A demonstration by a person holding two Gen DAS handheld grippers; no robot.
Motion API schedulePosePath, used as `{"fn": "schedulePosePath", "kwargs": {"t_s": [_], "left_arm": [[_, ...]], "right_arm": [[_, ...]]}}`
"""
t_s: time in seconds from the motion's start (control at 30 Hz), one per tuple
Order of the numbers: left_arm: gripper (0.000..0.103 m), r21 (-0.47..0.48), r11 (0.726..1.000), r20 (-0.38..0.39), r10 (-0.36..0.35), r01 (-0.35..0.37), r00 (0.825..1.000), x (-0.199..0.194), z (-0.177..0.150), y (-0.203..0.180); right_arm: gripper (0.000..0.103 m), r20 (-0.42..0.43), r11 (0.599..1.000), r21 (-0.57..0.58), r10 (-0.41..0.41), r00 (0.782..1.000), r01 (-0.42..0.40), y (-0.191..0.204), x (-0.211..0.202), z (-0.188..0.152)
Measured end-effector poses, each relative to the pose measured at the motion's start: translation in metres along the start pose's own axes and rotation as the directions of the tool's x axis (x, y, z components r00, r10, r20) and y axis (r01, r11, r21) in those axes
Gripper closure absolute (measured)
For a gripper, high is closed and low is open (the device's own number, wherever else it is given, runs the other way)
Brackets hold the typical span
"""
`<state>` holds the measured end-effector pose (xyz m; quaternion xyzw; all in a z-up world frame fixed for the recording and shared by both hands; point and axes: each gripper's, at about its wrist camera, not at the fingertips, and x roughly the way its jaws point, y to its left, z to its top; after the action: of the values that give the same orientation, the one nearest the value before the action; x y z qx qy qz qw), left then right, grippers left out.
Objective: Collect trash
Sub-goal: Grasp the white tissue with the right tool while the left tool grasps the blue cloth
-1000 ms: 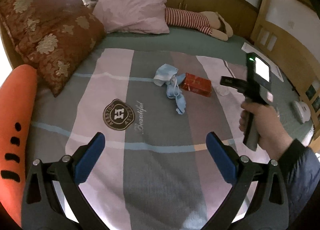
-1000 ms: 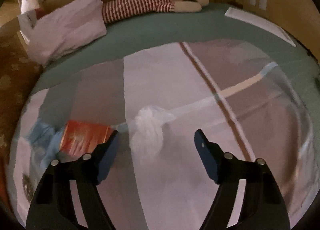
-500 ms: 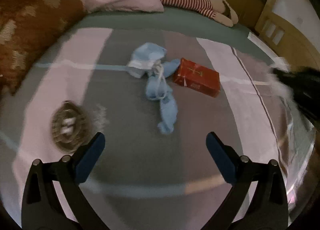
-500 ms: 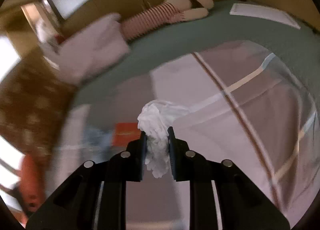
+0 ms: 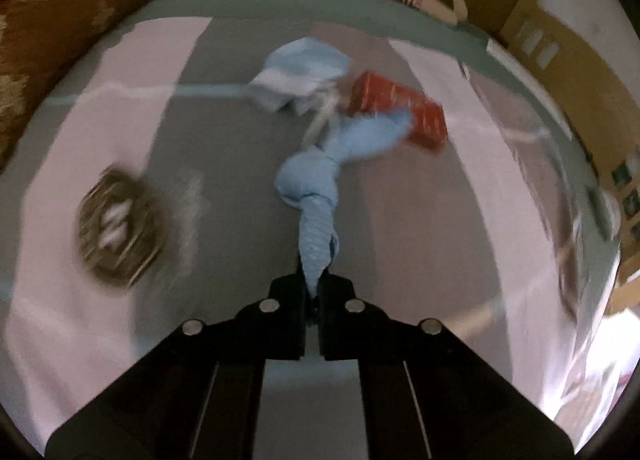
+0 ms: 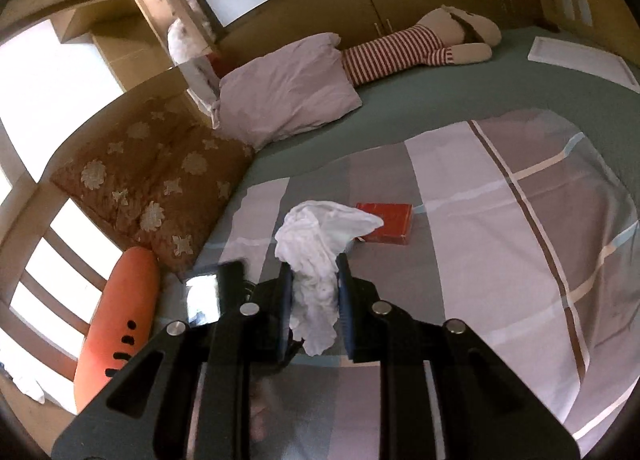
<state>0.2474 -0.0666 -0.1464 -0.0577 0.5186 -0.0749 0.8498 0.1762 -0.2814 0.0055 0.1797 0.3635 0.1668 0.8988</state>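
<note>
My left gripper (image 5: pixel 314 292) is shut on the near end of a twisted light blue face mask (image 5: pixel 320 195) that trails across the striped bedspread toward a second, crumpled blue mask (image 5: pixel 300 75). A red box (image 5: pixel 404 111) lies just right of them. My right gripper (image 6: pixel 314 300) is shut on a crumpled white tissue (image 6: pixel 320 244) and holds it above the bed. The red box (image 6: pixel 390 221) shows beyond the tissue in the right wrist view.
A round brown logo patch (image 5: pixel 120 227) is on the bedspread at left. A brown floral cushion (image 6: pixel 156 187), a pink pillow (image 6: pixel 288 99), a striped stuffed doll (image 6: pixel 404 49) and an orange bolster (image 6: pixel 120 324) line the bed's far and left sides.
My left gripper moved forward and closed on the blue mask. My right gripper closed on the white tissue and lifted it off the bed, swinging left.
</note>
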Motion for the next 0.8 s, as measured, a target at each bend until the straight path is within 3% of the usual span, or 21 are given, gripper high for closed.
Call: {"fn": "schedulePosePath", "kwargs": {"t_s": [0.1, 0.23, 0.43, 0.67, 0.8], "left_arm": [[0.099, 0.041, 0.999, -0.011, -0.009, 0.010, 1.000, -0.039, -0.017, 0.002], [0.098, 0.103, 0.994, 0.082, -0.035, 0.026, 0.996, -0.111, -0.038, -0.002], [0.098, 0.162, 0.985, 0.227, -0.086, 0.049, 0.970, -0.193, -0.077, -0.012], [0.098, 0.164, 0.986, 0.290, -0.079, 0.032, 0.954, -0.212, -0.099, -0.020], [0.098, 0.168, 0.985, 0.281, -0.072, 0.025, 0.957, -0.203, -0.098, -0.024]], "right_arm": [[0.082, 0.003, 1.000, -0.003, 0.018, 1.000, -0.018, 0.002, -0.009, -0.004], [0.082, 0.001, 0.998, -0.042, 0.040, 0.999, -0.040, 0.013, -0.027, -0.020], [0.081, -0.034, 0.993, -0.100, 0.060, 0.998, -0.063, 0.032, -0.043, -0.056], [0.081, -0.062, 0.986, -0.154, 0.052, 0.997, -0.061, 0.047, -0.048, -0.085], [0.081, -0.064, 0.984, -0.169, 0.043, 0.997, -0.053, 0.051, -0.043, -0.086]]}}
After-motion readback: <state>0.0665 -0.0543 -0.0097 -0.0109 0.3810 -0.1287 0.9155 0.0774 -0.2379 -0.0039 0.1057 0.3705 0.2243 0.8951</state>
